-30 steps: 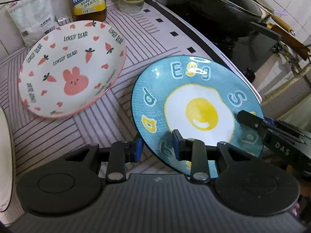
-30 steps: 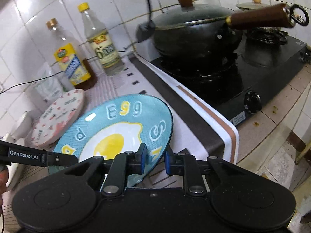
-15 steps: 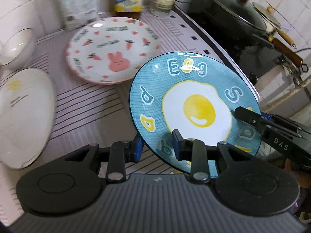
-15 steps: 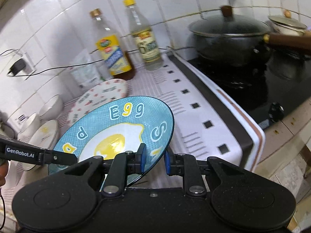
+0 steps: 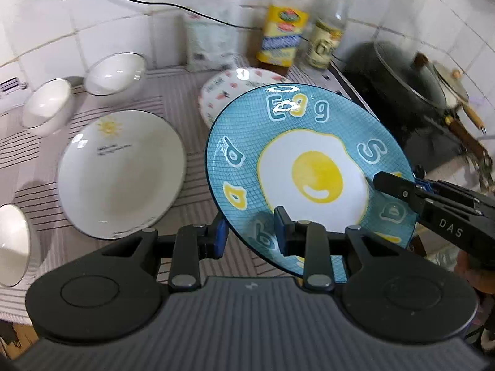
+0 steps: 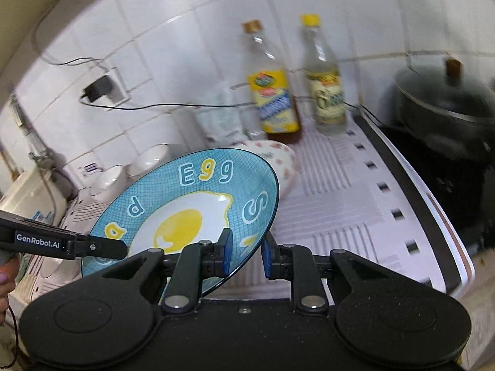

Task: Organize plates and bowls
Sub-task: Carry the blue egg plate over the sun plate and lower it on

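A blue plate (image 5: 309,170) with a fried-egg picture and "Egg" lettering hangs tilted above the striped counter cloth. My left gripper (image 5: 250,235) is shut on its near-left rim, and my right gripper (image 5: 399,187) clamps its right rim. In the right wrist view the same plate (image 6: 185,213) sits in my right gripper (image 6: 247,250), with my left gripper (image 6: 102,247) on its far-left edge. Behind it lies a pink bunny plate (image 5: 241,89), partly hidden. A white sun plate (image 5: 120,173) rests on the cloth to the left.
Three white bowls (image 5: 116,72) (image 5: 46,105) (image 5: 12,244) stand along the left and back. Two bottles (image 5: 284,37) (image 5: 328,37) and a white bag (image 5: 210,43) line the tiled wall. A lidded black pot (image 5: 402,83) sits on the stove at the right.
Both grippers have carried the blue plate up and to the left. The white sun plate and the bowls have come into view, and the bunny plate now lies behind the blue one.
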`<state>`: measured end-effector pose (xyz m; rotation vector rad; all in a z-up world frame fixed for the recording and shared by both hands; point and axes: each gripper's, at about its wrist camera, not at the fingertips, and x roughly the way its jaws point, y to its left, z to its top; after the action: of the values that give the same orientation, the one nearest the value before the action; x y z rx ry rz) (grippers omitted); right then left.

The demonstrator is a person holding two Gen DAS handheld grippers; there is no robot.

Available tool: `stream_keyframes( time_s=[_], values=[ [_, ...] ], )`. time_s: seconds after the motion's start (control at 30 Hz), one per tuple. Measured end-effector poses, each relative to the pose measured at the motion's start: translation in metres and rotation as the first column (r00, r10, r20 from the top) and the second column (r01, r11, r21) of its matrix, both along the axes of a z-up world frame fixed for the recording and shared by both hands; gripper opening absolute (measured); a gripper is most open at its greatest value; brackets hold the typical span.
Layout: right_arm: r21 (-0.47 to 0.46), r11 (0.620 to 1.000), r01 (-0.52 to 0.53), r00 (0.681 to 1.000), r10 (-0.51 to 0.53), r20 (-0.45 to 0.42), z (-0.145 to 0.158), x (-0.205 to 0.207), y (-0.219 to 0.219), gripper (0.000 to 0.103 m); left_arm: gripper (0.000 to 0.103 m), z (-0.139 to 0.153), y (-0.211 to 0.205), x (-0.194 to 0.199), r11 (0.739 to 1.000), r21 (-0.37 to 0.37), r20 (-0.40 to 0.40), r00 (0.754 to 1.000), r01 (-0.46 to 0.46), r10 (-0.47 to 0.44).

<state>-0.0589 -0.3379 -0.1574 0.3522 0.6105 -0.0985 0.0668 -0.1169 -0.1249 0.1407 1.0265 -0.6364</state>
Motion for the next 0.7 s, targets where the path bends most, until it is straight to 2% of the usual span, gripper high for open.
stream_keyframes(
  time_s=[0.13, 0.3, 0.47, 0.57, 0.7],
  values=[
    [-0.009, 0.998, -0.067, 0.998, 0.067, 0.008, 0.011, 0.021, 0.011, 0.024, 0.029, 0.002, 0.021, 0.009, 0.997, -0.007, -0.014, 0.997, -0.072, 0.072],
    [-0.012, 0.989, -0.149, 0.989, 0.149, 0.002, 0.011, 0.049, 0.027, 0.024, 0.029, -0.004, 0.048, 0.021, 0.99, 0.0, -0.022, 0.989, -0.143, 0.143],
    [0.037, 0.977, -0.211, 0.977, 0.211, -0.009, -0.001, 0.076, 0.043, 0.024, 0.029, -0.017, 0.071, 0.037, 0.98, 0.023, -0.047, 0.979, -0.196, 0.197],
    [0.071, 0.972, -0.223, 0.974, 0.225, -0.024, -0.012, 0.089, 0.051, 0.024, 0.029, -0.029, 0.083, 0.045, 0.98, 0.029, -0.039, 0.979, -0.198, 0.199],
    [0.095, 0.965, -0.245, 0.967, 0.25, -0.049, -0.025, 0.106, 0.063, 0.024, 0.029, -0.044, 0.101, 0.056, 0.974, 0.027, -0.082, 0.97, -0.225, 0.227]
  ],
)
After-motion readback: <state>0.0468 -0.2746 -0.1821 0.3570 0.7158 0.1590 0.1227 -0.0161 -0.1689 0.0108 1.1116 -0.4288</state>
